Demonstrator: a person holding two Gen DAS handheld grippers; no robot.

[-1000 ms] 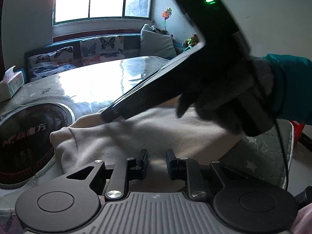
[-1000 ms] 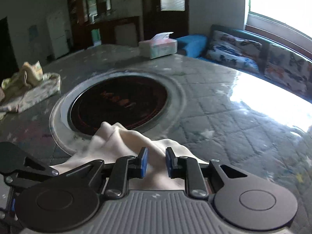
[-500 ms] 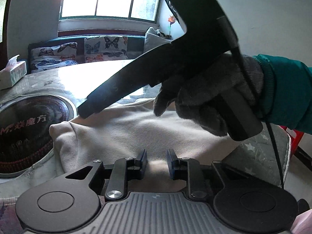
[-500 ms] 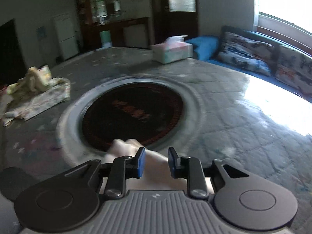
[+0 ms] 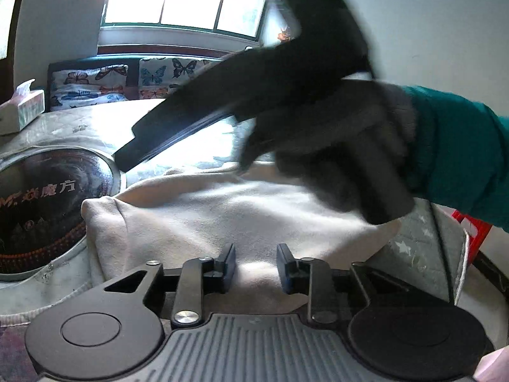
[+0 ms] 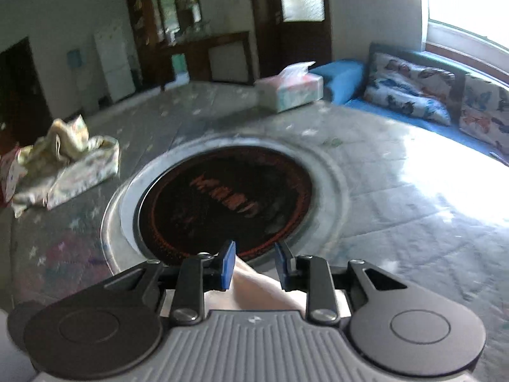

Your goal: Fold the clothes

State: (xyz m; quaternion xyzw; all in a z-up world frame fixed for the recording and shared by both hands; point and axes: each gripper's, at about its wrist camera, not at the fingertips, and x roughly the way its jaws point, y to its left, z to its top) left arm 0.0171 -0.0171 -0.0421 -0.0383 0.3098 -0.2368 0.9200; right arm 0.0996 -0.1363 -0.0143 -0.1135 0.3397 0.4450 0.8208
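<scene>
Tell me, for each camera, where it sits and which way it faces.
Left wrist: sits behind the left gripper, low over the beige garment, facing the window; the gloved right hand shows with the right gripper's body.
Right wrist: sits behind the right gripper, above the table, facing the cabinets; open jaws only.
Shared: the round cooktop, the tissue box, the butterfly cushions and the garment.

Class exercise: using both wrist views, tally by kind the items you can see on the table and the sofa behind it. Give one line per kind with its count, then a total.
Beige garment being folded: 1
Crumpled patterned cloth: 1
Tissue box: 1
Round cooktop set into the table: 1
Butterfly cushions on the sofa: 2
Total: 6
</scene>
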